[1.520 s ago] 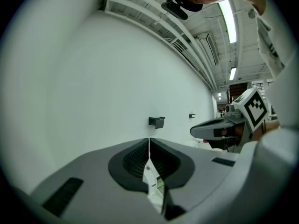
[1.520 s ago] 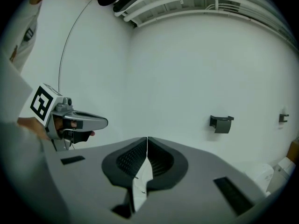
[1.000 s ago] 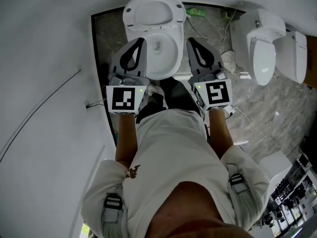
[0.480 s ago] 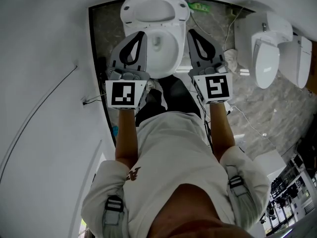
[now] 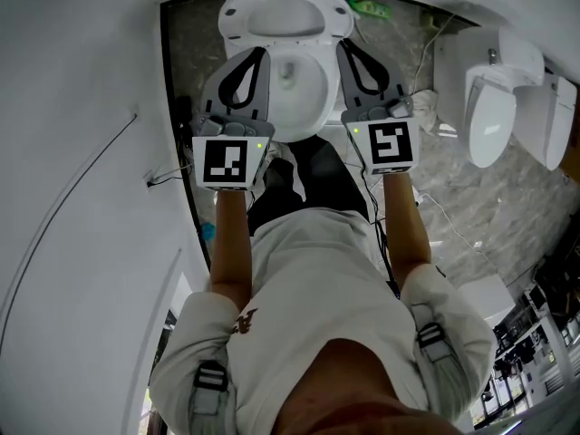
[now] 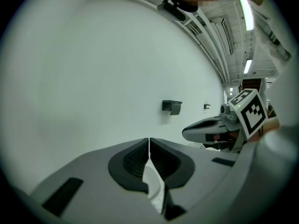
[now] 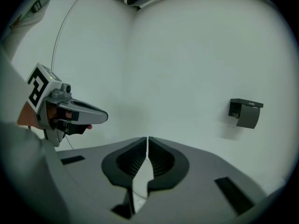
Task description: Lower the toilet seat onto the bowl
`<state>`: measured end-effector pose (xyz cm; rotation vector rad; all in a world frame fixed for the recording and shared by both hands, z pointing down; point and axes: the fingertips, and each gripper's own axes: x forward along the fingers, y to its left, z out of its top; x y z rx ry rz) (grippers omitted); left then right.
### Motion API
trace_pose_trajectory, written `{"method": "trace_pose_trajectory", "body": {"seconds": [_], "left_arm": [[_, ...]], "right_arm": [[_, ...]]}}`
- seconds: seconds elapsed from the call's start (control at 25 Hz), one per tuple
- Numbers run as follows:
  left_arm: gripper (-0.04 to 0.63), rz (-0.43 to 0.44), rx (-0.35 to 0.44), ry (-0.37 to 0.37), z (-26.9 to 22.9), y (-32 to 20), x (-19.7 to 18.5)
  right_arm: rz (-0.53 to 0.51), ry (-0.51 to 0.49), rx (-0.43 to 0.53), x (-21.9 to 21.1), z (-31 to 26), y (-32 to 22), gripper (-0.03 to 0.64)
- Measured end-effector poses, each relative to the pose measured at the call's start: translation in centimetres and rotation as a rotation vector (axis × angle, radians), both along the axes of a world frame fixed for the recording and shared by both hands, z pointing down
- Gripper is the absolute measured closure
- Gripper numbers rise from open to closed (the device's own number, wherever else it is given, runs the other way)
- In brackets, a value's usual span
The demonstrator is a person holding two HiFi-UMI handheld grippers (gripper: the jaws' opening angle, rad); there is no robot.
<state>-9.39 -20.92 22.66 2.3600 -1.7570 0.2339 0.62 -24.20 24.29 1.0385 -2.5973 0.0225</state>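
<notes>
- Toilet seat (image 5: 285, 14) stands raised at the back of the bowl (image 5: 294, 132); not yet lowered.
- Left claw (image 5: 259, 57) and right claw (image 5: 344, 51) flank the bowl, both clenched on nothing.
- Change: both have edged forward along the bowl towards the seat (no contact yet). Judged: approach only, lowering not begun.
</notes>
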Motion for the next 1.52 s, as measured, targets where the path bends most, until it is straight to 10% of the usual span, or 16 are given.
{"method": "trace_pose_trajectory", "body": {"seconds": [1.52], "left_arm": [[0.568,-0.051,-0.057,-0.001,9.1,-7.4,0.2]], "right_arm": [[-0.114,0.158,-0.054,-3.6,13.7,-11.6,0.509]]}}
